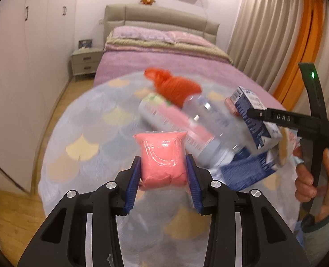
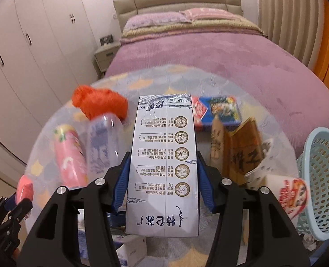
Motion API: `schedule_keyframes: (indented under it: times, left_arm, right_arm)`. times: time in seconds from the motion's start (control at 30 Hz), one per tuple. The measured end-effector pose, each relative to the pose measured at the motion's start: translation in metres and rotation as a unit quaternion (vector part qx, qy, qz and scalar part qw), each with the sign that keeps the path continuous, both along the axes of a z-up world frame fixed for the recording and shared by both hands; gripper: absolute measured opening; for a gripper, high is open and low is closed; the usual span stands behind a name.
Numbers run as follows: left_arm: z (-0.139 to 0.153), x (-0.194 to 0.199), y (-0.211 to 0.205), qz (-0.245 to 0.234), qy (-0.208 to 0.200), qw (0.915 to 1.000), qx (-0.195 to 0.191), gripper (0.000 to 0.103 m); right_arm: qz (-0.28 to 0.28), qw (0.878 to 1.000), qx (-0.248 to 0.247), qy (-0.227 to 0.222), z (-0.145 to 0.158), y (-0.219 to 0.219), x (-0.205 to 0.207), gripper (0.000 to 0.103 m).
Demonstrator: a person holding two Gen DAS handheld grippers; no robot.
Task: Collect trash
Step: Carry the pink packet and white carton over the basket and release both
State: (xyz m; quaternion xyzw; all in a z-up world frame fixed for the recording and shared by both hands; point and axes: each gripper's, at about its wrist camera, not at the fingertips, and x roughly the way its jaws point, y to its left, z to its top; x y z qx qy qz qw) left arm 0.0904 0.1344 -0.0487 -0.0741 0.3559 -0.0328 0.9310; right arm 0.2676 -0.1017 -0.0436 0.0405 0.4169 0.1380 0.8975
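My left gripper [image 1: 163,172] is shut on a pink plastic-wrapped packet [image 1: 162,158] and holds it above the patterned blanket [image 1: 86,151]. My right gripper [image 2: 163,175] is shut on a white and blue milk carton [image 2: 164,160], also seen from the left wrist view [image 1: 253,115]. On the blanket lie an orange crumpled bag [image 2: 102,103], a clear plastic bottle [image 2: 102,146], a pink can [image 2: 69,155], a blue snack box [image 2: 217,111] and brown paper wrappers [image 2: 238,151]. A light blue mesh basket [image 2: 324,178] stands at the right, with a paper cup [image 2: 291,193] beside it.
The blanket covers the foot of a bed with a purple cover [image 2: 209,55]. White wardrobes [image 2: 30,44] line the left wall and a nightstand [image 2: 104,55] stands by the headboard. Curtains [image 1: 264,33] hang at the right. White boxes [image 2: 128,249] lie below my right gripper.
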Motion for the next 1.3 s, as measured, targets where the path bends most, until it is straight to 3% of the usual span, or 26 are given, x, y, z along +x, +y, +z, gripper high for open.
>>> schedule_keyframes:
  times: [0.33,0.7,1.03,1.3]
  left_arm:
    - [0.040,0.010,-0.054,-0.063,-0.045,0.9970,0.005,0.038]
    - [0.053,0.038,-0.161,-0.176,-0.061,0.9825,-0.011,0.038]
    - [0.037,0.072,-0.285,-0.267,-0.044,0.9625,-0.016,0.038]
    - [-0.006,0.105,-0.363,-0.306,0.019,0.9518,-0.007,0.039]
  right_arm:
    - [-0.035,0.998,0.018,-0.055,0.047,-0.045,-0.033,0.052]
    - [-0.122,0.989,0.013,-0.087,0.072,-0.147,-0.065,0.052]
    - [-0.225,0.973,0.018,-0.057,0.055,-0.252,-0.071,0.052]
    - [-0.301,0.953,0.031,0.006,0.003,-0.333,-0.064,0.052]
